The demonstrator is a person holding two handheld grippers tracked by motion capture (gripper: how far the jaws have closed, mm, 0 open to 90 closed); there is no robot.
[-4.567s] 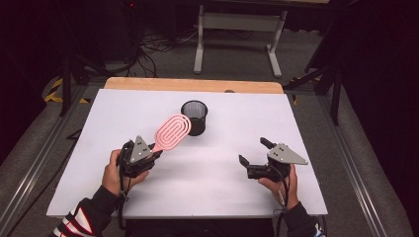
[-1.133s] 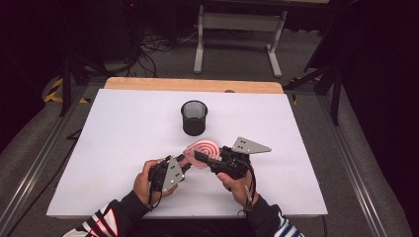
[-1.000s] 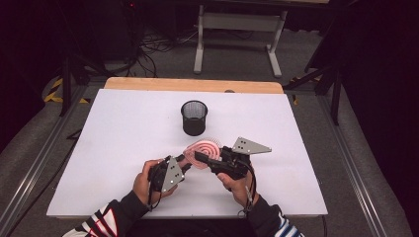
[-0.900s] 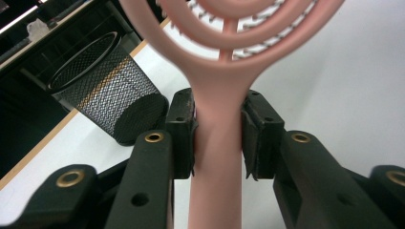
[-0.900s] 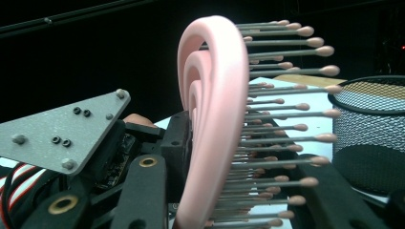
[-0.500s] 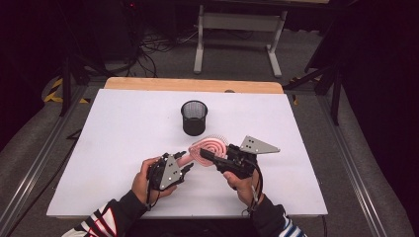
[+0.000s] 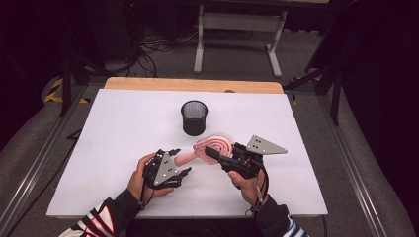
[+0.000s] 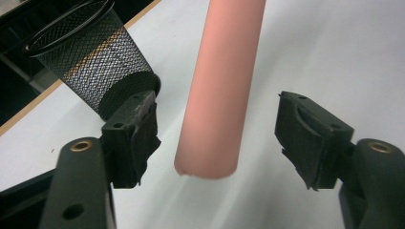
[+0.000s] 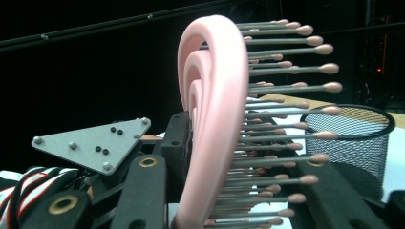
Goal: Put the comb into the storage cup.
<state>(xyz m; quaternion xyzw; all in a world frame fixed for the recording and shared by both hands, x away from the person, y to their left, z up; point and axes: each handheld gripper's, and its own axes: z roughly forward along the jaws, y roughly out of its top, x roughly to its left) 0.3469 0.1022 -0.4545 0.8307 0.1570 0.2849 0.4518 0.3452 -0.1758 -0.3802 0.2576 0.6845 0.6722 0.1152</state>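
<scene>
A pink plastic hairbrush with a looped oval head and ball-tipped bristles (image 7: pixel 213 146) is held clear of the white tabletop (image 7: pixel 113 128), near its front middle, with its long axis running left to right across the person's body: head toward the right hand, handle toward the left. The right gripper (image 7: pixel 217 154) is closed on the brush head; in the right gripper view the pink loops (image 9: pixel 215 119) stand edge-on between the two black jaws, bristles pointing to that view's right. The left gripper (image 7: pixel 179 162) has its jaws spread wide and grips nothing. In the left gripper view the round pink handle (image 8: pixel 222 90) hangs between the open pads (image 8: pixel 138 136) without touching either, its blunt end just short of the jaw roots. The brush's handle end therefore points straight at the left gripper, which is the nearer free tool to it, while the head is already taken up by the right. A black wire-mesh pen cup (image 7: pixel 194 117) stands upright on the table just beyond the brush, near the middle; it looks empty as far as its rim shows. Beyond the white surface runs the table's bare wooden back edge (image 7: pixel 192 85), then a dark floor with cables and a grey metal stand (image 7: pixel 237 22).
</scene>
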